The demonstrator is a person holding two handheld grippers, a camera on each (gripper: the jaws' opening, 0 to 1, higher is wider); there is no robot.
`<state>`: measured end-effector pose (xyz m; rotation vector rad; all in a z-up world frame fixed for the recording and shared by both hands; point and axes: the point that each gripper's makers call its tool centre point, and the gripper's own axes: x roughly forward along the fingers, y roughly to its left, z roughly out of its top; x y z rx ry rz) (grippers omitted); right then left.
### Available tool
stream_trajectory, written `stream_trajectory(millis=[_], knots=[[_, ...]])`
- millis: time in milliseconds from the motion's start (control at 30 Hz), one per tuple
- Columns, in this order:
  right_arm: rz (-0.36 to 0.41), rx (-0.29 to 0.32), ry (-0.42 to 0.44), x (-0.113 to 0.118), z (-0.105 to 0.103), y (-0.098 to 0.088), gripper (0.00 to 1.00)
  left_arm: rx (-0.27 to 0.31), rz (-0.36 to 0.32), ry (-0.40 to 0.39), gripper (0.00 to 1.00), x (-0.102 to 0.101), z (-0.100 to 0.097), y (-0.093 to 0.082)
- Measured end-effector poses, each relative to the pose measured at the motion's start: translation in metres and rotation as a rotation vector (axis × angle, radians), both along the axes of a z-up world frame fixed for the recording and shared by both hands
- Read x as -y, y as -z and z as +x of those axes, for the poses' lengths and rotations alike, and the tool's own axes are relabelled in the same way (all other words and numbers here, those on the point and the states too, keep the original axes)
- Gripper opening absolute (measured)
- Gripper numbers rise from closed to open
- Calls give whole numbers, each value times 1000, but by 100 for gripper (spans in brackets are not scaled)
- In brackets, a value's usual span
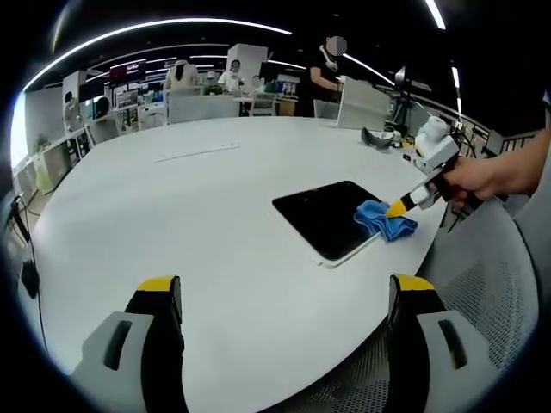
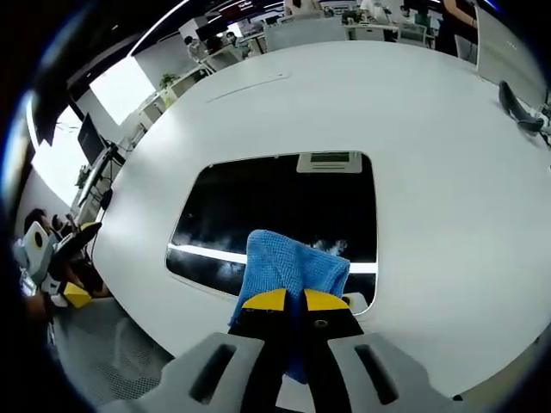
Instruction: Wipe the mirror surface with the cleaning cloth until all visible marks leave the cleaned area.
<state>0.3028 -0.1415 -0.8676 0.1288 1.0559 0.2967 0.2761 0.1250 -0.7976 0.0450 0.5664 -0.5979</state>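
Right gripper view: right tongs [image 2: 294,299] clamp blue cloth [image 2: 293,262] on mirror [image 2: 275,202]; left tongs [image 1: 284,292] spread, empty.

Cloth [image 2: 293,271] covers mirror [image 2: 258,215] near edge; I can't see glass under it. Cloth's lower end hidden behind my right claw [image 2: 288,301]. Smears on mirror too blurred to judge. Counter [image 1: 215,215] cut off at frame bottom.

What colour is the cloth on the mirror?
Blue. The cloth shows best in the right gripper view, pinched in the right tongs on the mirror.
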Motion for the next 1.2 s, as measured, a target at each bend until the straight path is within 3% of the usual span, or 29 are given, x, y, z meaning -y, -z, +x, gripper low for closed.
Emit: stream_trajectory(millis=[433, 1200], knots=[[-14, -13, 30, 31, 0, 0, 0, 1, 0, 0, 99, 0, 0, 0], [-18, -8, 43, 28, 10, 0, 0, -5, 6, -11, 99, -3, 0, 2]])
